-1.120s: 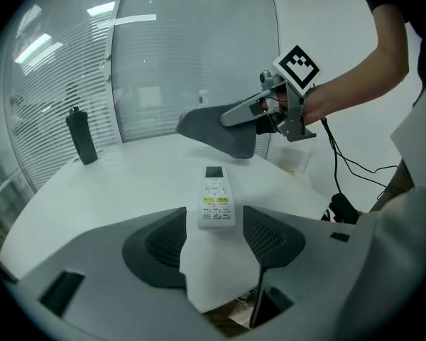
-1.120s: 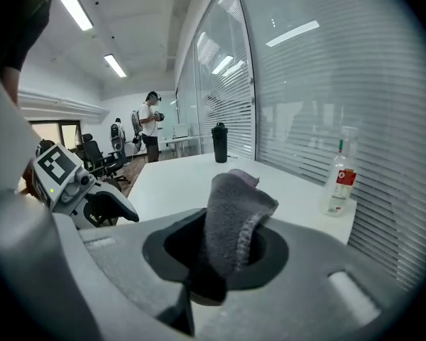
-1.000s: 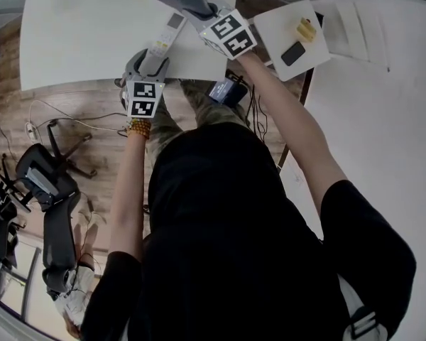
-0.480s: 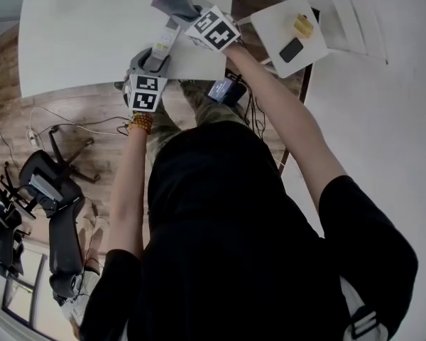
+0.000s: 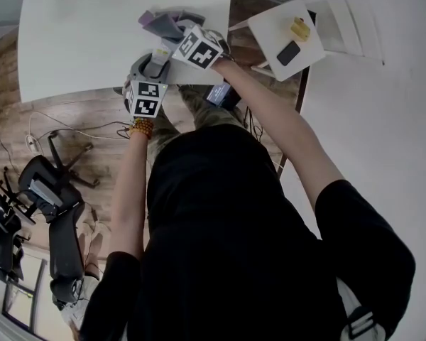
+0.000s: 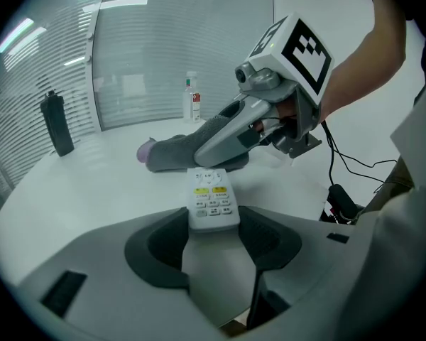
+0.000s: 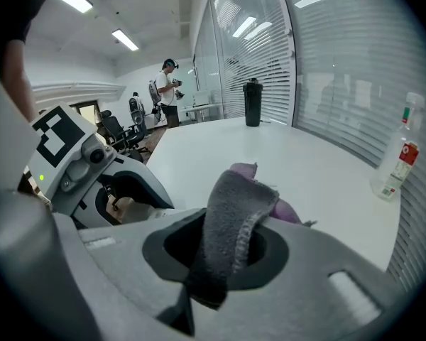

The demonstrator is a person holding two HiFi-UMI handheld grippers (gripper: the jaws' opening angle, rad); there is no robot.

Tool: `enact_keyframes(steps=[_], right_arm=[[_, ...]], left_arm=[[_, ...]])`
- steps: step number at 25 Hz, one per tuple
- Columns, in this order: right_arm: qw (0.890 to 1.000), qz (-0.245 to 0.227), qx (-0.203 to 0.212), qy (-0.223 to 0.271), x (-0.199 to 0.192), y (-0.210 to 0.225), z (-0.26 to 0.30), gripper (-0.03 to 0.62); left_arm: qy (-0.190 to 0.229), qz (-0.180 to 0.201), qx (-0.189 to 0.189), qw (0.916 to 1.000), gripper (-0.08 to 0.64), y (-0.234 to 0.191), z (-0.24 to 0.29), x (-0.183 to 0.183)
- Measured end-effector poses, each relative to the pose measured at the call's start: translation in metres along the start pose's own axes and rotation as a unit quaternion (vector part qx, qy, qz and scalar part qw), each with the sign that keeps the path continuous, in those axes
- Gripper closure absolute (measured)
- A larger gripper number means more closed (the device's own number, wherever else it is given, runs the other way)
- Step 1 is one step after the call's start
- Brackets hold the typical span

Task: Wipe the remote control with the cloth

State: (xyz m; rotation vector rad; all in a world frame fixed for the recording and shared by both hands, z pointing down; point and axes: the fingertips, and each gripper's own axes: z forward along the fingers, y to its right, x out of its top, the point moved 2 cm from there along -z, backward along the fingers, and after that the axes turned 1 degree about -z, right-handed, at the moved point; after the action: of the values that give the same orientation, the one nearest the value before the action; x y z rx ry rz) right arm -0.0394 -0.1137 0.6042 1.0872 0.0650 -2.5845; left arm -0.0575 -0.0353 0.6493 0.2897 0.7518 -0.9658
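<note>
Left gripper [image 6: 214,220] fingers [image 6: 163,240] clamp the remote control [image 6: 212,194]; right gripper [image 7: 224,251] pinches the cloth [image 7: 234,204].
The white remote control lies flat on the white desk [image 5: 78,34], its near end squeezed between both left fingers. The grey cloth hangs folded from the right fingers, its free end on the desk at the remote's far end.

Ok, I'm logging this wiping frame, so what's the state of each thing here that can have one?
remote control, flat on the table, buttons up, near end gripped.
cloth, bunched, free end down on the table past the remote control.
left gripper, shut on the remote control.
right gripper, shut on the cloth.
black bottle, upright, cap on.
clear bottle, upright.
</note>
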Motion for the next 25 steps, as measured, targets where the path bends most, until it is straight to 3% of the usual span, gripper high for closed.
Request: enact_keyframes(steps=[5, 14, 25], right_arm=[[1.000, 0.014, 0.013, -0.006, 0.001, -0.005, 0.001, 0.522], [0.994, -0.061, 0.085, -0.036, 0.002, -0.038, 0.000, 0.522], [0.988, -0.025, 0.148, -0.037, 0.002, -0.072, 0.005, 0.522]], left_arm=[[-0.004, 0.004, 0.001, 1.0000, 0.341, 0.000, 0.001, -0.003], [-0.005, 0.006, 0.001, 1.0000, 0.341, 0.000, 0.002, -0.002], [-0.012, 0.004, -0.002, 0.9999, 0.341, 0.001, 0.000, -0.001]])
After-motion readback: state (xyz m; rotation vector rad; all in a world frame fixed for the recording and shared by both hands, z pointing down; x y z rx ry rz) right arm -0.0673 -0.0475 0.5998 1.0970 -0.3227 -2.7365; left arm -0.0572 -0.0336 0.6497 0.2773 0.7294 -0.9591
